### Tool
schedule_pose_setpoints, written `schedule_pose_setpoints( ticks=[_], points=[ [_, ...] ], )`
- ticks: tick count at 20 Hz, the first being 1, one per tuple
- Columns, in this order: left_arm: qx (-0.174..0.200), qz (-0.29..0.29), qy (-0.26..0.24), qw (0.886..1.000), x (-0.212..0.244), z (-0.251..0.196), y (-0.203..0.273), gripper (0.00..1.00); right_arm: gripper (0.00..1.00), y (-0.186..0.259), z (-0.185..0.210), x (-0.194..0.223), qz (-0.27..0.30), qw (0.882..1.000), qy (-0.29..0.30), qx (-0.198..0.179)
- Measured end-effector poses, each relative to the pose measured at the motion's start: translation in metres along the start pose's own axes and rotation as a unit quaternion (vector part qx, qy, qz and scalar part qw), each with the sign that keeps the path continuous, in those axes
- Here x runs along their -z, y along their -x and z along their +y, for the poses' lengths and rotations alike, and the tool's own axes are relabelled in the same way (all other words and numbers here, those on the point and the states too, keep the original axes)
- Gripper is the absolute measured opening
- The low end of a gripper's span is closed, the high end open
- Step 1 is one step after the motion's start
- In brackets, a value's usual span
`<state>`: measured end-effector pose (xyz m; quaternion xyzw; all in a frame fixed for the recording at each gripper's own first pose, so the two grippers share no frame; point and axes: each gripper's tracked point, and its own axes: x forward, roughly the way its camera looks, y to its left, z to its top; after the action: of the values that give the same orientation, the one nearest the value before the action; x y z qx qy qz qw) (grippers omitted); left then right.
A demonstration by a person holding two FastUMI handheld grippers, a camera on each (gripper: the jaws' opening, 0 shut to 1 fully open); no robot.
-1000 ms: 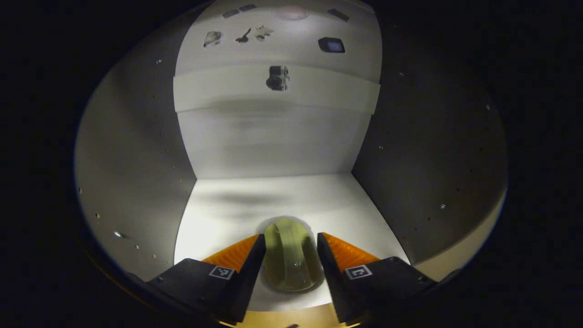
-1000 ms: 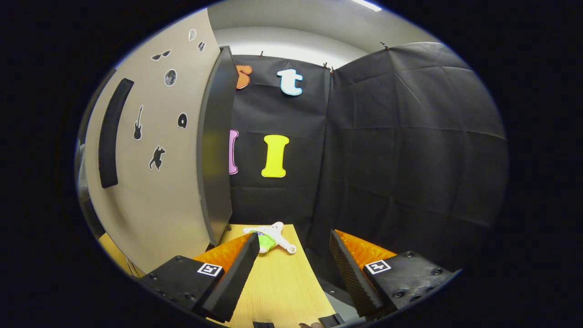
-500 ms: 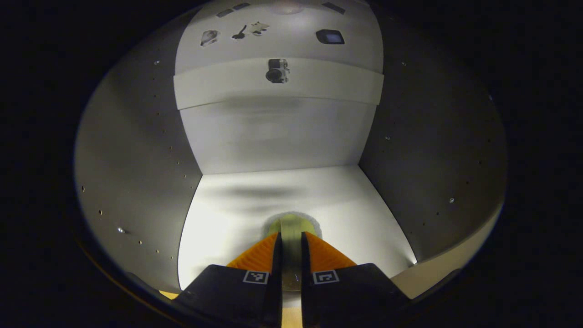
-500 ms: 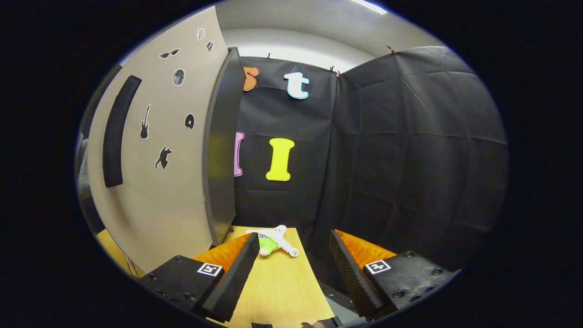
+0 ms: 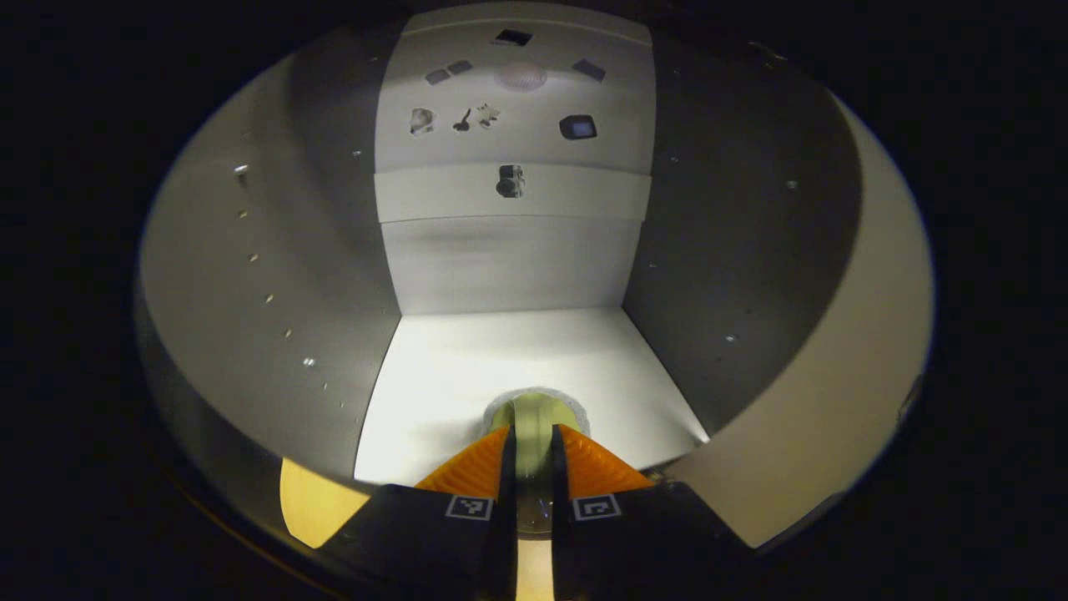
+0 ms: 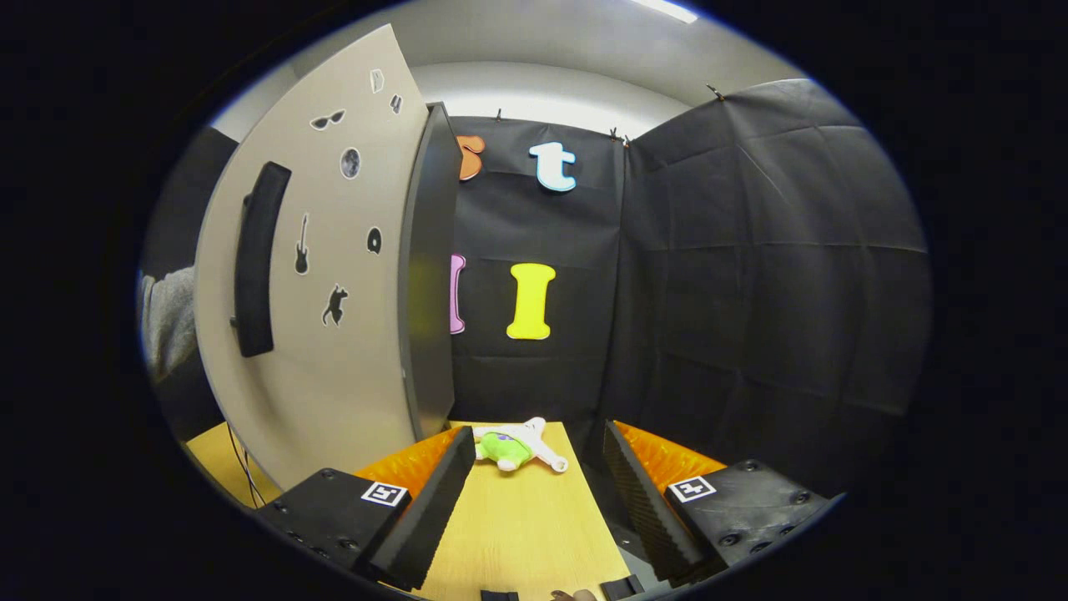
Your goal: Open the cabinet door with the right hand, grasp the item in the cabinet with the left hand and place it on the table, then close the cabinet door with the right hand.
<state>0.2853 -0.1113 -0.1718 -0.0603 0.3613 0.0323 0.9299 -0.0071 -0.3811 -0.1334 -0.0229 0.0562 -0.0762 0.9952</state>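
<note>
Standing open, the cabinet shows its pale interior, one shelf and small stickers on the back panel in the left gripper view; the right gripper view gives instead the outer face of the cabinet door, swung wide, with one dark bar handle and silhouette stickers. That view also takes in the wooden table, on which one small white-and-green plush toy lies near the far edge. A grey sleeve is cut off behind the door. The left gripper is narrow, both fingers pressed on a pale yellowish translucent item at the front lip of the cabinet floor; its shape is hard to make out. The right gripper hangs wide apart over the table, holding nothing.
</note>
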Motion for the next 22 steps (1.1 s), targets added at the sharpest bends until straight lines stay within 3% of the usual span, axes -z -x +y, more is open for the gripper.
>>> schedule_pose_setpoints(
  ticks=[5,9,10,11,17,22],
  points=[
    [0.005,-0.003,0.024,1.000,0.064,0.003,0.068,0.20,0.97,0.010,0.035,-0.038,-0.051,0.996,-0.035,-0.063],
    [0.009,0.014,0.053,0.998,0.140,0.007,0.090,0.20,0.97,0.019,0.050,-0.042,-0.049,0.994,-0.048,-0.090],
    [0.010,0.021,0.063,0.998,0.160,0.007,0.088,0.20,0.94,0.022,0.056,-0.042,-0.046,0.993,-0.049,-0.100],
    [0.013,0.026,0.072,0.997,0.177,0.007,0.085,0.20,0.98,0.024,0.063,-0.043,-0.046,0.992,-0.048,-0.109],
    [0.007,0.050,0.125,0.991,0.291,-0.006,0.063,0.22,0.98,0.036,0.101,-0.054,-0.051,0.983,-0.035,-0.171],
    [-0.008,0.052,0.116,0.992,0.354,-0.005,0.029,0.21,0.98,0.044,0.113,-0.050,-0.038,0.980,-0.024,-0.193]
  ],
)
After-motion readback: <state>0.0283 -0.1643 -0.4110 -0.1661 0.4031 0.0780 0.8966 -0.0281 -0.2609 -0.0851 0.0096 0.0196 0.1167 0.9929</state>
